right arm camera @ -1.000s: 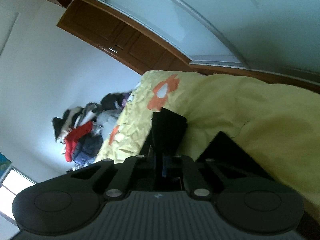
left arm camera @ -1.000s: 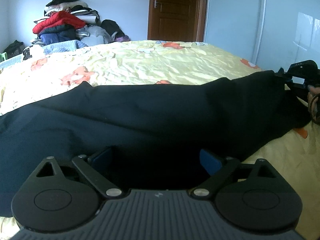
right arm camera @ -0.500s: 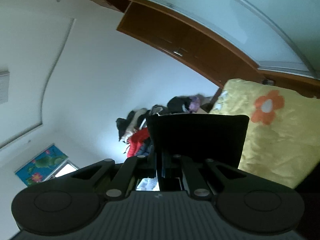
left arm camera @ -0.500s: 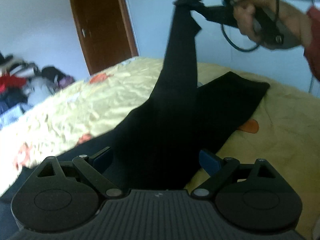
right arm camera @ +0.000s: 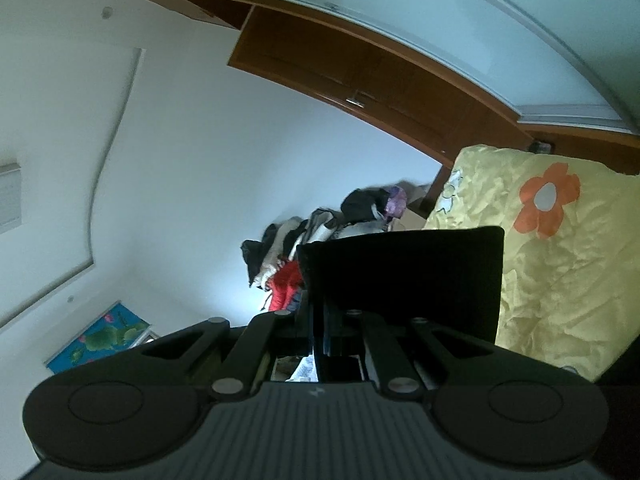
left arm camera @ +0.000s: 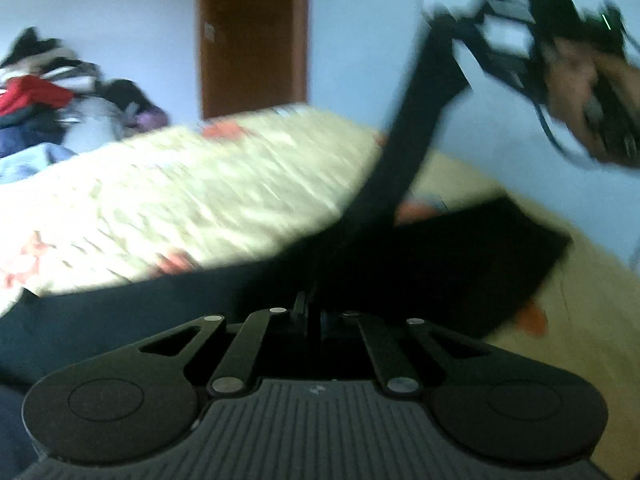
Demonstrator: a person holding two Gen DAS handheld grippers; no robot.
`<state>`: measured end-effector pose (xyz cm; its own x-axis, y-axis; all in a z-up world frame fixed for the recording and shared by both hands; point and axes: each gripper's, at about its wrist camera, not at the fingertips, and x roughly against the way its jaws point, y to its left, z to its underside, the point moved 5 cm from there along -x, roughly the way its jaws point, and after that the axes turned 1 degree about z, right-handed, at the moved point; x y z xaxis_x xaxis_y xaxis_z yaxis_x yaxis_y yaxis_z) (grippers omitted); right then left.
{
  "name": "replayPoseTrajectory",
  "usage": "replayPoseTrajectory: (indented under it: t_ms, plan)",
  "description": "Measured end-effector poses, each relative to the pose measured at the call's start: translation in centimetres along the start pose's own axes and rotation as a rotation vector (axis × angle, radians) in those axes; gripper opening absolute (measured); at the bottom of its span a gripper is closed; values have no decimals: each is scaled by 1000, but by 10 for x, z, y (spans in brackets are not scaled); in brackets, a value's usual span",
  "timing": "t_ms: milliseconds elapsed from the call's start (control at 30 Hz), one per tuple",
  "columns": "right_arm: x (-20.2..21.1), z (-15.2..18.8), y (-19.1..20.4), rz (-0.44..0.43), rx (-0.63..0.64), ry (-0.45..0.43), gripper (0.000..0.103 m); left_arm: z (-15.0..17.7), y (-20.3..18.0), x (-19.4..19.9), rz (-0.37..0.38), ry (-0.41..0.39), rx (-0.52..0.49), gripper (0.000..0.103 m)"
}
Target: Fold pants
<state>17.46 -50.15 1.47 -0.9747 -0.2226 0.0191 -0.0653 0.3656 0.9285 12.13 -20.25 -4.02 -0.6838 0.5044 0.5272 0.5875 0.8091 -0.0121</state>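
Black pants (left arm camera: 400, 264) draped across yellow bedspread (left arm camera: 192, 196), centre frame. One leg hoisted to upper right, pinched in right gripper (left arm camera: 444, 20), freeing cloth for folding over. Left gripper (left arm camera: 310, 308) just clamped onto fabric, anchoring near edge.

left wrist: low over yellow flowered bed (left arm camera: 180, 200), facing wooden door (left arm camera: 252, 36) | right wrist: raised, rolled sideways, level | shared: heaped clothes pile (right arm camera: 320, 240), bed
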Motion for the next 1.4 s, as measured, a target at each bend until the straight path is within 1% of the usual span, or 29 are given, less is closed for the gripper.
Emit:
replayPoseTrajectory:
  t_ms: [67,133,167,200,233,267,333,367,433,533,633,733,800,900,967,1033,1067,1100,1133,1167,1200,1267,1300,1333,1367,1400]
  plan:
    - [6,-8,12,-77,-1,-63,5,-20,19,15,-55,-100,67,5]
    - [23,-16,29,-164,43,-134,5,-39,33,36,-79,-213,114,6]
    - [33,-16,33,-186,69,-154,5,-45,36,47,-82,-255,114,6]
    - [44,-15,33,-182,89,-165,5,-47,34,52,-78,-263,89,5]
    - [56,-12,26,-150,98,-168,5,-46,29,52,-61,-239,55,5]
    - [67,-7,15,-104,93,-166,5,-39,22,50,-27,-198,35,5]
    - [94,4,-23,25,46,-169,5,-17,6,39,58,-99,8,5]
    - [110,10,-47,86,1,-174,5,-3,-5,32,95,-51,-17,5]
    - [137,21,-88,177,-95,-187,5,19,-20,23,128,3,-69,6]
    - [164,36,-120,268,-150,-192,5,36,-29,18,143,39,-101,6]
    - [177,44,-128,301,-142,-195,5,37,-24,16,148,53,-92,6]
    - [181,48,-128,348,-110,-182,5,37,-28,21,154,63,-94,8]
    - [184,50,-127,361,-110,-181,5,38,-30,19,161,68,-97,8]
    - [185,49,-120,406,-54,-172,5,42,-31,20,171,66,-103,8]
    - [189,53,-116,414,-37,-171,5,43,-30,21,178,70,-106,8]
    - [189,55,-114,463,-5,-166,5,45,-30,23,179,76,-113,8]
    - [188,55,-113,494,20,-153,5,46,-29,21,185,89,-114,17]
    - [187,55,-112,527,36,-138,5,47,-28,21,191,104,-112,22]
    - [186,55,-111,579,48,-129,10,48,-27,21,198,115,-101,23]
    - [188,54,-109,639,67,-139,13,48,-25,24,206,123,-86,30]
    - [188,52,-106,673,99,-162,13,48,-23,28,207,128,-78,35]
    - [195,50,-89,720,209,-235,13,46,-19,38,214,123,-69,61]
    - [194,50,-79,715,260,-248,14,43,-16,45,212,108,-57,66]
    - [188,53,-67,682,326,-229,15,40,-11,52,209,83,-42,73]
    - [178,56,-60,651,374,-184,15,36,-5,59,201,52,-23,76]
    - [163,63,-52,623,431,-107,17,32,1,64,184,27,-6,77]
